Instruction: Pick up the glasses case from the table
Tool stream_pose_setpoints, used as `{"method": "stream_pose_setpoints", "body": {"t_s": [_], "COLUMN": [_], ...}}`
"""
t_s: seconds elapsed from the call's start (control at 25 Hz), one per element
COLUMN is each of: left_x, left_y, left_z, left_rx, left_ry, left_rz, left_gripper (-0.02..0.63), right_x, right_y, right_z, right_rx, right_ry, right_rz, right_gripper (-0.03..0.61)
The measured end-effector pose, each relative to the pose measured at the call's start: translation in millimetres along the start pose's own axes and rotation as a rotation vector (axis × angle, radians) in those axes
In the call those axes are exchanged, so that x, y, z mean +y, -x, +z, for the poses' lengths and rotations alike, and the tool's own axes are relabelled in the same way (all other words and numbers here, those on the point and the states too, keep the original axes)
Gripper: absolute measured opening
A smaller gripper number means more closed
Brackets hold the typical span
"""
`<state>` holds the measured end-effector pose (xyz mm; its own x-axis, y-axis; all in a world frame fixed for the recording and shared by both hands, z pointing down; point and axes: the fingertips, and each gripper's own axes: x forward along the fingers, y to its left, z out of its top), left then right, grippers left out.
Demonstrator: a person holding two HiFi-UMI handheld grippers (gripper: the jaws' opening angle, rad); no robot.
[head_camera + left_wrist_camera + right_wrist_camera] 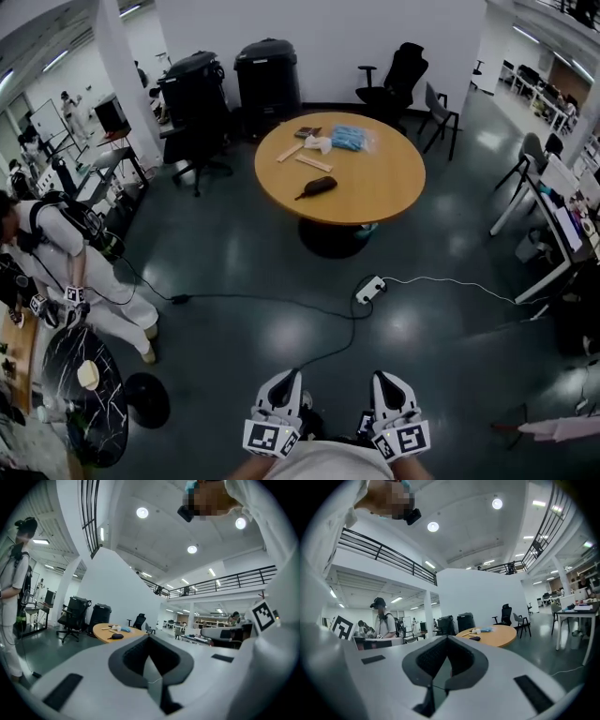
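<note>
The dark glasses case (pixel 317 187) lies on the round wooden table (pixel 375 187) far ahead across the floor, beside wooden sticks and a blue packet. Both grippers are at the bottom of the head view, close to my body and well short of the table. My left gripper (pixel 284 382) is shut with nothing in it, and my right gripper (pixel 386 382) is shut and empty too. In the left gripper view the left gripper (pixel 149 637) points level toward the case (pixel 117 636). From the right gripper (pixel 447 637) the case (pixel 474 638) shows small on the table (pixel 494 634).
A white power strip (pixel 370 289) with cables lies on the floor between me and the table. A person (pixel 70 253) stands at the left by a black marbled round table (pixel 56 356). Two black bins (pixel 267 75) and office chairs (pixel 403 75) stand behind the table; desks (pixel 562 216) line the right.
</note>
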<state>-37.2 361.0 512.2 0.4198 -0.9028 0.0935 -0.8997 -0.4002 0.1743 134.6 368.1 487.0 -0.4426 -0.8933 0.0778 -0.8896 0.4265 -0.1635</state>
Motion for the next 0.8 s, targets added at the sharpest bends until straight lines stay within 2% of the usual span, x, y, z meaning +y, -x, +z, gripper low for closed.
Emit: {"method": "stream_pose_setpoints", "body": {"t_s": [0.24,0.44,0.6,0.8], "left_x": [35.5,55.5,64.8,86.5], "left_y": [-50.9,-90.4,-134.2,-222.8], "left_z": [22.8,32.8,31.1,37.0], "left_rx": [-0.010,-0.011,-0.002,-0.021], "left_ry": [0.003,0.033,0.044,0.018], "left_rz": [-0.077,-0.088,-0.091,-0.071], "left_gripper": [0.006,0.006,0.006,0.006], "right_x": [3.8,1.0,-18.9,-62.6], "right_y": [-61.5,-113.1,-161.6,-244.4], "right_z": [19.1,29.5,28.7,39.4], "right_rx": [-0.007,-0.012,-0.004,-0.021], "right_ry": [-0.023,-0.019,-0.022,-0.012], "right_rz": [-0.043,-0.013,0.009,0.066], "right_gripper": [0.015,0.015,0.015,0.015]}}
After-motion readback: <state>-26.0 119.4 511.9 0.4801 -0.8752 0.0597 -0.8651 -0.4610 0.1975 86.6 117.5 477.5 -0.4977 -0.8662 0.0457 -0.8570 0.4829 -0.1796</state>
